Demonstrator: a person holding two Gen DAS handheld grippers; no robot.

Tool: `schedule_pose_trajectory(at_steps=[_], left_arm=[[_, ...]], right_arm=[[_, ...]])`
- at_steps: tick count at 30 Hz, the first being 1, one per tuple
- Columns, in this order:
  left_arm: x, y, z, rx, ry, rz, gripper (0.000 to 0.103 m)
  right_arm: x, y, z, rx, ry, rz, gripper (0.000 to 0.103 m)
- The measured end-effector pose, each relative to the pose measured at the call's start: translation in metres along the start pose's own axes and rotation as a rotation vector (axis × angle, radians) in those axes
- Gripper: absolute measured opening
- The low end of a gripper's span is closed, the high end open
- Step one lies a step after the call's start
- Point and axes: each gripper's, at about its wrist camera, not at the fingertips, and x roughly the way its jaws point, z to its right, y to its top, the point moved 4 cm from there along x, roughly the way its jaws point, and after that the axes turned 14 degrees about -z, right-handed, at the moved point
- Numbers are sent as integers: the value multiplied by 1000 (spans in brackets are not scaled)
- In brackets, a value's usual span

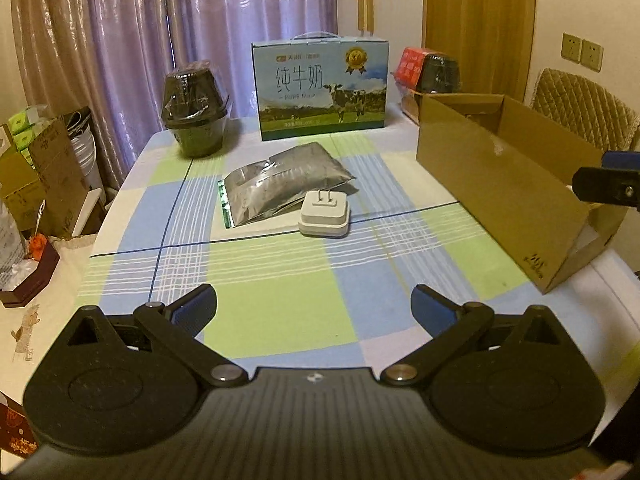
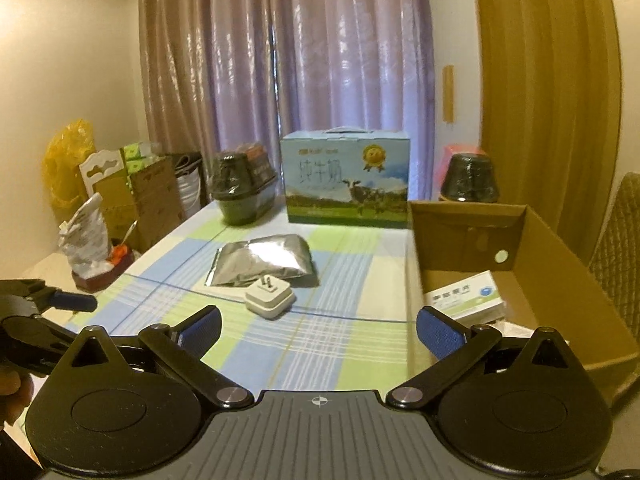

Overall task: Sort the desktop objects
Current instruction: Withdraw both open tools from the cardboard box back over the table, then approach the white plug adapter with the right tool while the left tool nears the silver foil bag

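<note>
At the far left of the desk [image 1: 280,280] we saw a black plastic-wrapped pot [image 1: 195,114], and just right of it, at the back, a blue milk carton [image 1: 322,88] standing upright. Nearer us, about mid-desk on the checked cloth, a silver foil pouch [image 1: 280,184] lay flat, with a white plug adapter [image 1: 325,215] touching its front edge, prongs pointing up. Further right stood the open cardboard box [image 1: 492,184], and from the right wrist view we could make out a small white and green packet [image 2: 464,296] already lying inside it (its print was too blurred to read). We held the left claw [image 1: 314,308] low over the near edge of the desk, jaws spread wide and empty; the right claw [image 2: 318,330] was likewise wide open and carrying nothing, hovering near the box's front left corner. We judged the sorting to be partly done, with the pouch and the adapter left out, and the step in hand to be the reach for the next item. The adapter looked the closer pick: either claw would need to go forward, come down around its smooth body rather than the prongs, and close firmly, since the rounded casing might slip, before carrying it right over the box wall.
</note>
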Motion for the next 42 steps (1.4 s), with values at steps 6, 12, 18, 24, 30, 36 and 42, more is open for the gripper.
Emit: schedule_pose_trajectory(at_steps=[6, 12, 18, 24, 30, 36, 42], left_arm=[[17, 3, -15, -4, 6, -15, 102], [35, 6, -30, -1, 17, -33, 102], [54, 15, -49, -18, 0, -47, 102], [77, 31, -72, -21, 4, -63, 102], [103, 48, -96, -17, 32, -36, 102], [134, 67, -122, -51, 22, -36, 102], [153, 77, -139, -76, 19, -48, 102]], right_arm=[[23, 1, -14, -17, 20, -30, 101], [52, 6, -28, -37, 42, -58, 101], [90, 13, -40, -46, 49, -90, 101], [137, 26, -46, -28, 48, -113, 101], [185, 33, -46, 4, 14, -132, 101], [227, 39, -49, 77, -36, -136, 101], [262, 44, -64, 117, -69, -119, 101]])
